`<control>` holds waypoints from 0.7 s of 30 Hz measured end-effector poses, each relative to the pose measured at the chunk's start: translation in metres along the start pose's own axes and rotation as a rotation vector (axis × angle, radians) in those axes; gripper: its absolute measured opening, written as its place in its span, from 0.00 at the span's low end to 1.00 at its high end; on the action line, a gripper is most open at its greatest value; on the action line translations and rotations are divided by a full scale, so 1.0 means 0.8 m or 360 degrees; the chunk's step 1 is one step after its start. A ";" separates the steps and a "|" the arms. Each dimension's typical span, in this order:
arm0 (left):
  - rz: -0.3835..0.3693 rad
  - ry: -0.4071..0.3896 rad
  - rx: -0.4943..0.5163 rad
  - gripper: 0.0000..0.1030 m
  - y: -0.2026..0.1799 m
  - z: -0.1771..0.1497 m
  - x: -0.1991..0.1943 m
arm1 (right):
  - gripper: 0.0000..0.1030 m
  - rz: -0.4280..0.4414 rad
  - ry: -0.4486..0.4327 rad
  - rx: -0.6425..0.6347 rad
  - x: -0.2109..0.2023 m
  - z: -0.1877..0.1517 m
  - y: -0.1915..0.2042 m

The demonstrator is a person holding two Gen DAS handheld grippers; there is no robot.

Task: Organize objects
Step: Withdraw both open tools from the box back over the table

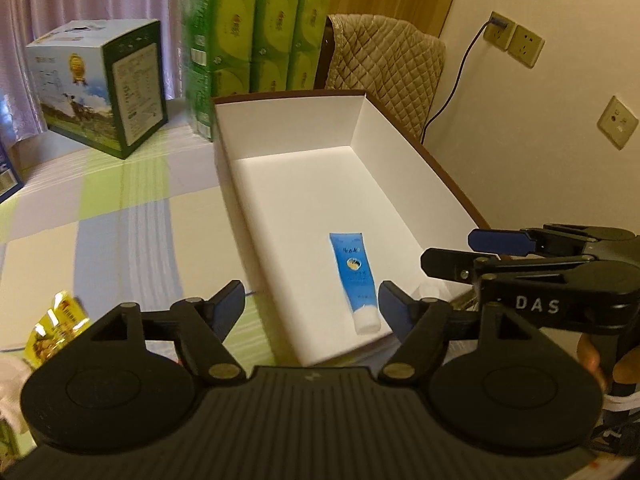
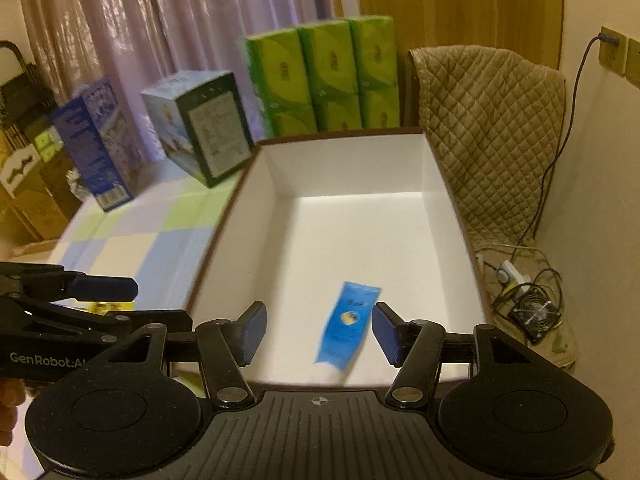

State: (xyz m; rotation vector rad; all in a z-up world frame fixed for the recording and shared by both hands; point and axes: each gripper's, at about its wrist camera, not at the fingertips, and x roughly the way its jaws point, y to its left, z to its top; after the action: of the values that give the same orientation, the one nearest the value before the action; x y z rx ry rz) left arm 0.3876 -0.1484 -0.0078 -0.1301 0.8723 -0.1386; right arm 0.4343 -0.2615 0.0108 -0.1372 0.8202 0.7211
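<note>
right gripper (image 2: 318, 334): blue pads spread apart, nothing between them, poised above the near end of the white box (image 2: 276, 168). left gripper (image 1: 312, 307): pads likewise apart and empty, hanging over the box's near left wall, close beside the other tool. each gripper shows side-on in the other's view.

blue tube (image 2: 347, 326): lies flat on the box floor near the near right corner, touching neither wall as far as can be seen; white cap toward the near wall, flat crimped end toward the far wall, slightly slanted. blue body with a small round yellow-and-white emblem and pale lettering too blurred to read. the rest of the box floor is bare.

yellow packet (image 1: 56, 330): shiny, on the tabletop at the near left, outside the box, apparently one item left to sort.

judged step: the tube appears placed, and the next item is to be fetched. advice: lift clear of the box wall before swinging left, keep the two tools from knocking, and grip the packet by its flat faces, since foil slips and crumples.

background: checked cloth (image 1: 132, 208) on the tabletop; green packs (image 1: 256, 36) and a printed carton (image 1: 104, 84) at the far edge.
</note>
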 end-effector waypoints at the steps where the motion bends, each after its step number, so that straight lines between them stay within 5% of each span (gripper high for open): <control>1: 0.0006 -0.0007 0.0002 0.71 0.003 -0.005 -0.008 | 0.54 0.0015 -0.0008 0.0005 -0.006 -0.003 0.005; 21: 0.0080 0.0020 -0.0114 0.75 0.095 -0.111 -0.124 | 0.54 0.0201 0.0093 0.0041 -0.048 -0.078 0.117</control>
State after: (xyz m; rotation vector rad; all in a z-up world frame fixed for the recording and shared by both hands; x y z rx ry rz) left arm 0.2613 -0.0611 -0.0024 -0.1745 0.8924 -0.0612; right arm 0.3191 -0.2346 0.0097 -0.0839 0.8994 0.8281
